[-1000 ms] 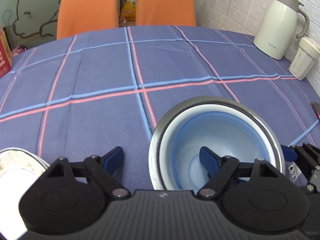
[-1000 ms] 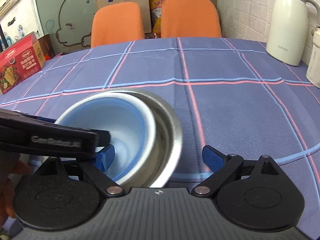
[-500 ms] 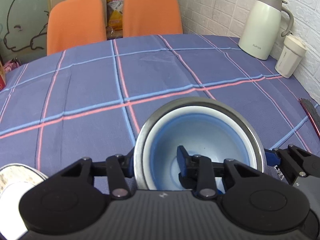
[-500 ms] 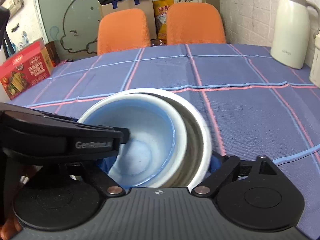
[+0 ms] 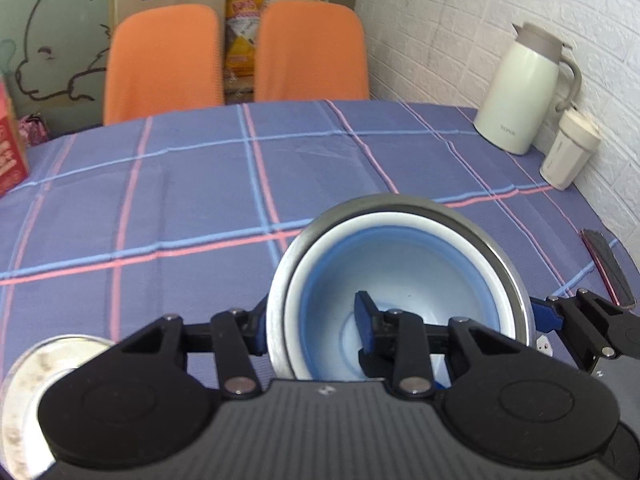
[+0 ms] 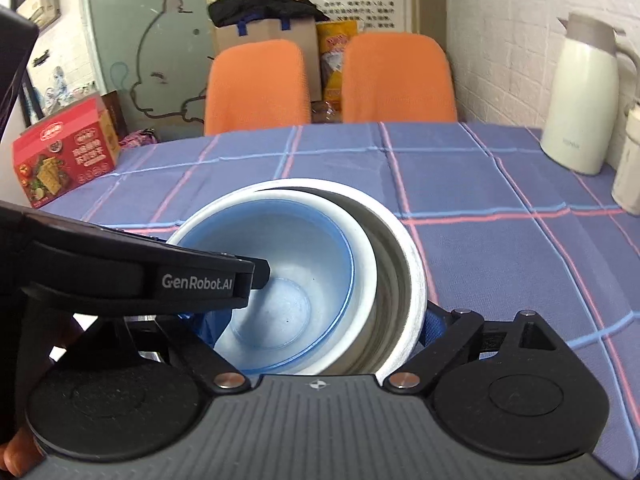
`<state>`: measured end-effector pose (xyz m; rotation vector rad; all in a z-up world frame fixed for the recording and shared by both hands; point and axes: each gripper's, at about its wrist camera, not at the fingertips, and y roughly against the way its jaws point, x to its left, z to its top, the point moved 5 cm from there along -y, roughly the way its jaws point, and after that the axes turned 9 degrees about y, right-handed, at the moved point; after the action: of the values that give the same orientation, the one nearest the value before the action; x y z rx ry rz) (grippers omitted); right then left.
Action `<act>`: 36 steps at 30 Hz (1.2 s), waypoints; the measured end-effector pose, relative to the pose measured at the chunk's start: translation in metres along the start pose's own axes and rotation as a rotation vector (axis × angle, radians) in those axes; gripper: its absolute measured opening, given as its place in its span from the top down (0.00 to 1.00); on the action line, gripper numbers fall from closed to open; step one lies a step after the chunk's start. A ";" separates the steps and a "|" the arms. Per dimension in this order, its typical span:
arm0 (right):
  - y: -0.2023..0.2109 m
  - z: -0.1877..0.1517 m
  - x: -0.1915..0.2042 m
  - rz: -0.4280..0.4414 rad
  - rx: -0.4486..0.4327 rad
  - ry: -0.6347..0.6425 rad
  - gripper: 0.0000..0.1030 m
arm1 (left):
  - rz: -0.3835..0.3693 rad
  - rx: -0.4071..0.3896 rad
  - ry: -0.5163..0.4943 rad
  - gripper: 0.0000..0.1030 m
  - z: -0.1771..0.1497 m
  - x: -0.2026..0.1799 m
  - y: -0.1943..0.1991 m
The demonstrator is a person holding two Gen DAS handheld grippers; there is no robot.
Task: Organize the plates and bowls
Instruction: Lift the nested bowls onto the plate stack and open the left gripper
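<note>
A white bowl with a blue inside (image 5: 400, 264) sits nested in a metal bowl (image 5: 496, 256), pushed toward the metal bowl's left wall (image 6: 404, 256). My left gripper (image 5: 312, 324) is shut on the left walls of both bowls, with one finger outside the metal rim and the other inside the blue bowl. My right gripper (image 6: 320, 324) is shut on the opposite side, one pad outside the metal wall and the other finger inside, half hidden behind the left gripper's black body (image 6: 160, 280). The pair of bowls hangs over the checked tablecloth (image 5: 180, 184).
A stained metal dish (image 5: 36, 384) lies at the near left. A white thermos jug (image 5: 520, 92) and a white cup (image 5: 568, 156) stand by the brick wall, with a red-cased phone (image 5: 608, 268) near the right edge. A red box (image 6: 64, 156) and two orange chairs (image 6: 256, 84) lie beyond.
Both grippers have closed on the nested bowls, where a second ago the left stood wide. The bowls have risen from the cloth, and the white bowl has slid left inside the metal one.
</note>
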<state>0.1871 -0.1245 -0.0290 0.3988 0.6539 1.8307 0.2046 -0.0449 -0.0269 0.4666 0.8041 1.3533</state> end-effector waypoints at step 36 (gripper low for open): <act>-0.017 -0.008 0.171 0.285 0.057 0.119 0.23 | 0.123 -0.083 0.173 0.11 -0.063 0.176 0.086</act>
<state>0.1359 0.0377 -0.0529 0.4414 0.7633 2.1227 0.1032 0.1327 -0.0483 0.3417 0.8677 1.5507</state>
